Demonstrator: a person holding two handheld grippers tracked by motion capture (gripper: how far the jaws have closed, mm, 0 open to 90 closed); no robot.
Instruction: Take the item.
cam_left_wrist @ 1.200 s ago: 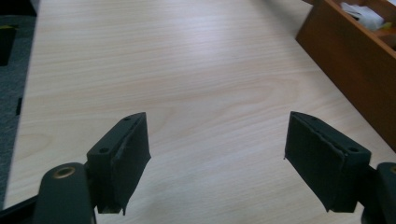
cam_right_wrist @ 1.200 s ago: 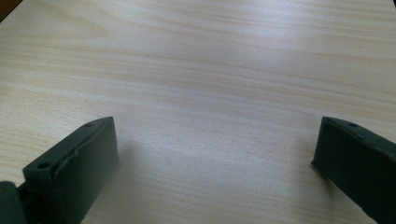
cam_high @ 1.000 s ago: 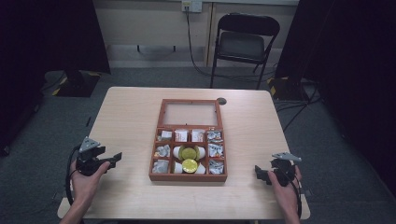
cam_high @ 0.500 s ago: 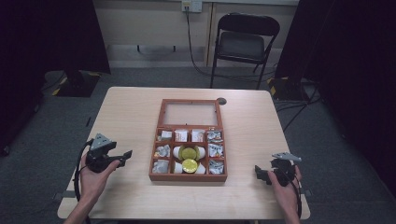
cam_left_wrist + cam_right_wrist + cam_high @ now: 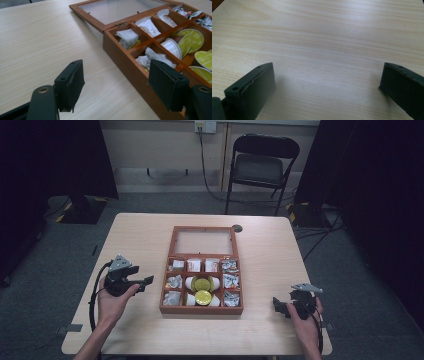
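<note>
A wooden compartment box point(image 5: 202, 309) lies open mid-table, its glass lid point(image 5: 203, 241) flat behind it. The cells hold white sachets point(image 5: 128, 35), foil packets point(image 5: 230, 266) and green-topped capsules point(image 5: 202, 283). My left gripper point(image 5: 143, 284) hovers just left of the box, held by a hand, jaws wide apart and empty. In the left gripper view the left gripper point(image 5: 117, 82) faces the box's near corner point(image 5: 110, 40). My right gripper point(image 5: 278, 305) rests near the front right table edge, open over bare wood; the right gripper point(image 5: 327, 82) has nothing between its jaws.
A folding chair point(image 5: 260, 165) stands beyond the table's far edge. A small dark round disc point(image 5: 237, 228) sits by the lid's far right corner. Bare tabletop point(image 5: 135, 240) stretches left and right of the box.
My left gripper has moved rightward toward the box's left side. The right gripper has stayed where it was.
</note>
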